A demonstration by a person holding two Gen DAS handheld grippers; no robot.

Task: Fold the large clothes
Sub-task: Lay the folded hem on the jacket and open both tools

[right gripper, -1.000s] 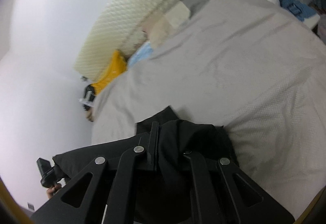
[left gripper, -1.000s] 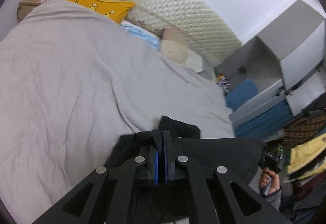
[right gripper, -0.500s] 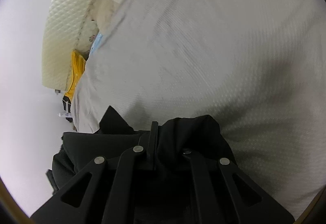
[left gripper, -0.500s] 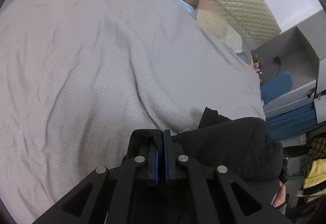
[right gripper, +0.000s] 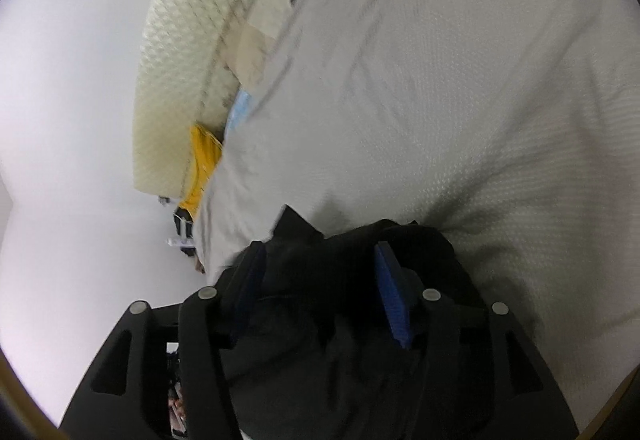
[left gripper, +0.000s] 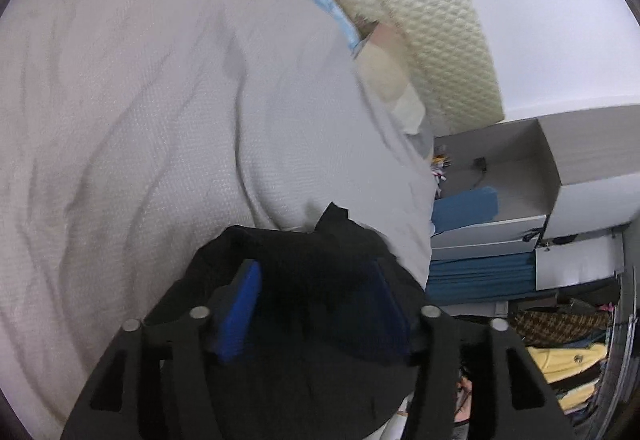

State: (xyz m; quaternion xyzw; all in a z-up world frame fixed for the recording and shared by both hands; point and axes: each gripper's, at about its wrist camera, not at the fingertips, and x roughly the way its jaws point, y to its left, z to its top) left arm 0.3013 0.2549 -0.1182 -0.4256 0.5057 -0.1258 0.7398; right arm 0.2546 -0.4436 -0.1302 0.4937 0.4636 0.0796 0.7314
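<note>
black garment (left gripper: 320, 320) soft, bunched on waffle-textured grey bedspread (left gripper: 160, 100) | left gripper (left gripper: 316, 304) released | right gripper (right gripper: 320, 292) released | shelves (left gripper: 540, 180) in left view only

The light is soft and even, with no glare. A faint shadow lies on the grey bedspread (right gripper: 460, 88) just beside the black garment (right gripper: 352, 252). The quilted headboard (right gripper: 180, 52) beyond the bedspread is motion-blurred. Fisheye lenses bend both views, with dark corners.

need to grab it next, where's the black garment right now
The black garment lies low in both wrist views, on the bed's near edge, between the open fingers of the left gripper and right gripper.
</note>
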